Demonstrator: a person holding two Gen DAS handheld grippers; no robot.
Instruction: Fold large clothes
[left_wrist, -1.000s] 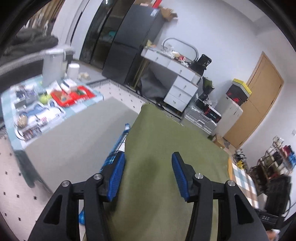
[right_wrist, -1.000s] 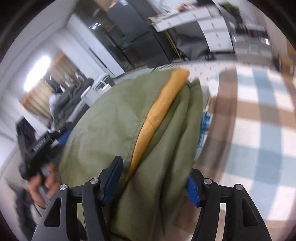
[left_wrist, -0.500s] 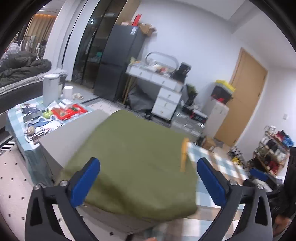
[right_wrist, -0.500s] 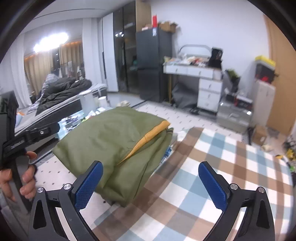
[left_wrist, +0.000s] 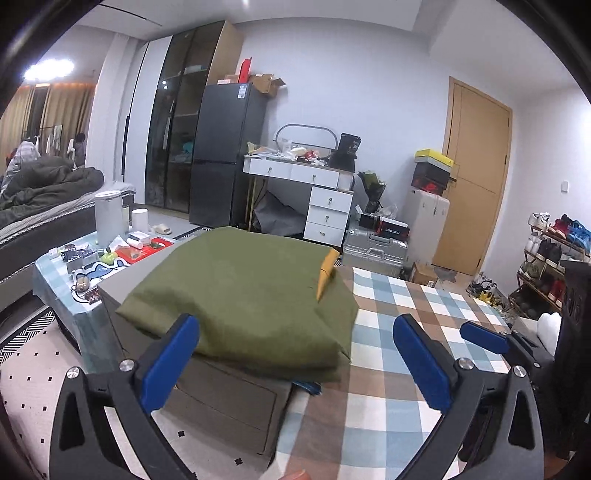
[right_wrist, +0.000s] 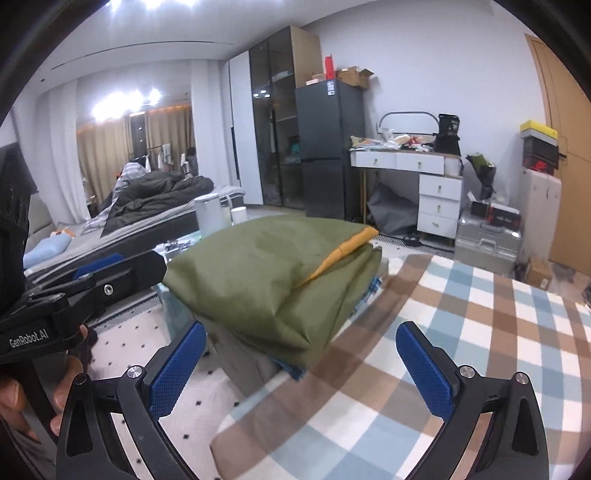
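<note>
A folded olive-green garment (left_wrist: 243, 291) with an orange-yellow lining strip (left_wrist: 325, 272) lies on a grey cabinet, atop a blue-patterned cloth. It also shows in the right wrist view (right_wrist: 269, 273). My left gripper (left_wrist: 295, 354) is open and empty, held back from the garment's near edge. My right gripper (right_wrist: 301, 358) is open and empty, near the garment's corner. The right gripper's tip shows in the left wrist view (left_wrist: 484, 338); the left gripper shows in the right wrist view (right_wrist: 92, 284), held by a hand.
A checked tablecloth (left_wrist: 406, 332) covers the surface to the right of the garment. A low table (left_wrist: 88, 266) with clutter stands left. A bed (right_wrist: 147, 206), a black fridge (left_wrist: 225, 155), a white desk (left_wrist: 306, 184), a shoe rack (left_wrist: 554, 254) and a door lie beyond.
Both grippers opened, let go of the green garment and pulled back from it. The garment now lies folded on the cabinet.
</note>
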